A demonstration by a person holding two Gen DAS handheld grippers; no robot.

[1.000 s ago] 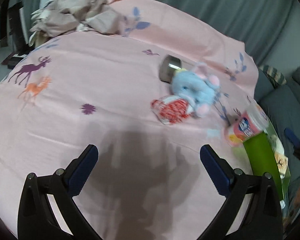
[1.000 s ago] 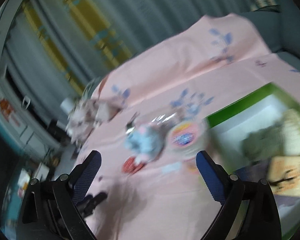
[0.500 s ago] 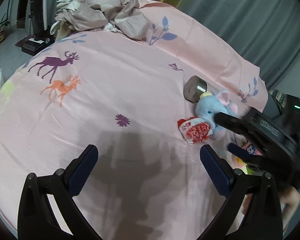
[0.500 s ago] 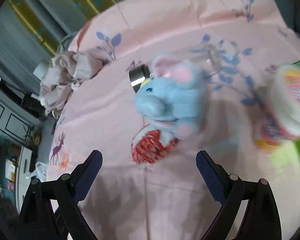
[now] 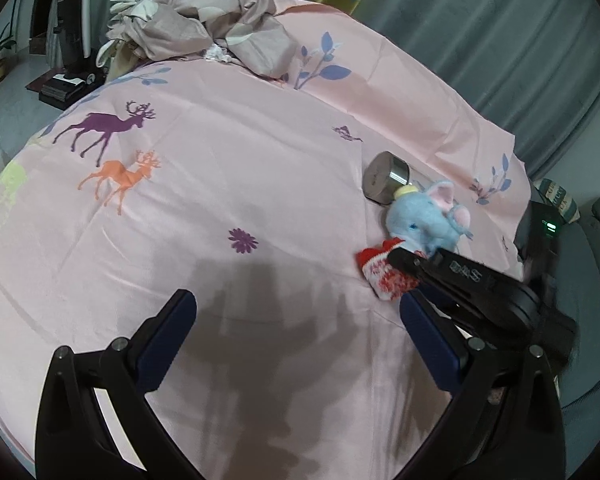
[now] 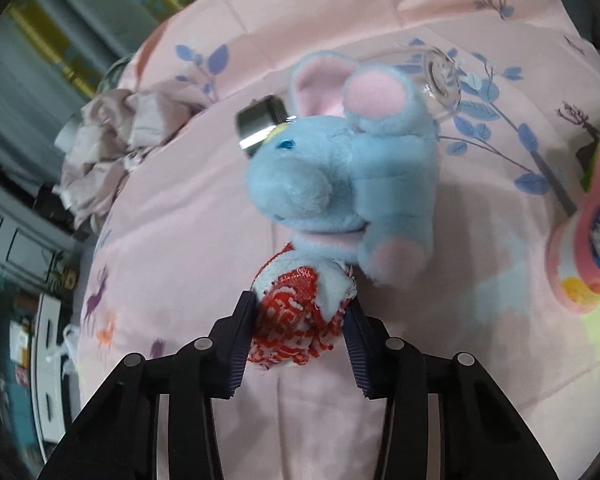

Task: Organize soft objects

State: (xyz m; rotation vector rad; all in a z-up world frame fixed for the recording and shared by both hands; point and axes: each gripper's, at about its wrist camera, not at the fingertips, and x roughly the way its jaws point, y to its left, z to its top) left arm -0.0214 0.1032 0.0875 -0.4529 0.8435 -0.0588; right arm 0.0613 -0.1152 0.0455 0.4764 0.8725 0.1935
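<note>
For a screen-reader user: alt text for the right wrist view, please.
The right gripper has just closed on a red-and-white sock lying on a pink sheet. A blue plush elephant lies just behind it.

even, soft indoor light is seen in both views, neither harsh nor dim. broad grey shadows are cast on the pink sheet point(image 5: 220, 200) ahead of the left gripper point(image 5: 296, 332). straight lines are bent by fisheye distortion and the corners are blacked out. in the right wrist view the blue plush point(image 6: 340, 168) is rendered soft and slightly blurred; a small glint is caught on the metal cylinder point(image 6: 256, 128).
</note>
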